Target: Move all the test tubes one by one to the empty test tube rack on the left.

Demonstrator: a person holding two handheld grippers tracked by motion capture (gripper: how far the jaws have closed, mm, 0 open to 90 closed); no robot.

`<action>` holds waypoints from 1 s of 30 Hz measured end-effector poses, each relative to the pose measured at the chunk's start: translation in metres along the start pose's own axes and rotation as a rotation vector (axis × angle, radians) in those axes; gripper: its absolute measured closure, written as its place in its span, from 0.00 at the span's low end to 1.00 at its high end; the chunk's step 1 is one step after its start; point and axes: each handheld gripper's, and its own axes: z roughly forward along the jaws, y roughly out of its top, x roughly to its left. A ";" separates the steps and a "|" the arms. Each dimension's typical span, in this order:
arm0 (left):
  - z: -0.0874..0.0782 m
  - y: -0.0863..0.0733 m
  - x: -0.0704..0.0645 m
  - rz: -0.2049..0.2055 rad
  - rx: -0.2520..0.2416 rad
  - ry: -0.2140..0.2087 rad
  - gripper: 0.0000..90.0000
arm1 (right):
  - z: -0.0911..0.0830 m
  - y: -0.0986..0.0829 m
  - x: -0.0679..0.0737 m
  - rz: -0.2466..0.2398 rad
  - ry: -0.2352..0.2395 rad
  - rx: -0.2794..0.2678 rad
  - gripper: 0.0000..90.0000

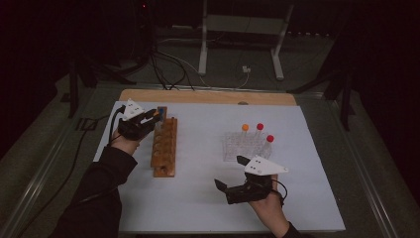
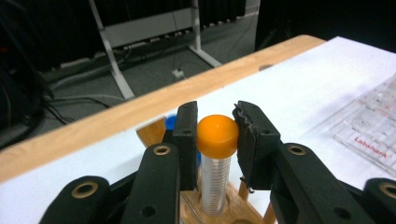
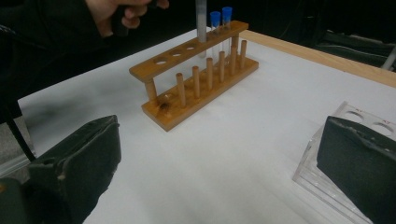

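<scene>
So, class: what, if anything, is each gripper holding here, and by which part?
The left gripper grips an orange-capped tube by its cap, jaws on either side, over the wooden rack. The right gripper holds nothing; its jaws stand wide apart.

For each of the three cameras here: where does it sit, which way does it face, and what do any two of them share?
High view: above the person's side, looking forward and down on the table; both forearms enter from below, with the left gripper and right gripper.
Left gripper view: rides the left gripper, looking along its fingers at the orange-capped tube between them.
Right gripper view: rides the right gripper, fingers wide apart, facing the wooden rack; the person's left hand shows above it.
Shared: the wooden rack and the clear rack.
</scene>
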 end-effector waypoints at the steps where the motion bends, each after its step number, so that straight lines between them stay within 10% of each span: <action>1: 0.002 -0.003 0.000 -0.007 0.007 0.002 0.80 | 0.000 0.000 0.000 0.001 -0.001 0.000 0.00; 30: 0.012 -0.022 0.001 -0.037 0.060 -0.017 0.79 | -0.001 0.000 -0.002 0.008 0.004 -0.004 0.00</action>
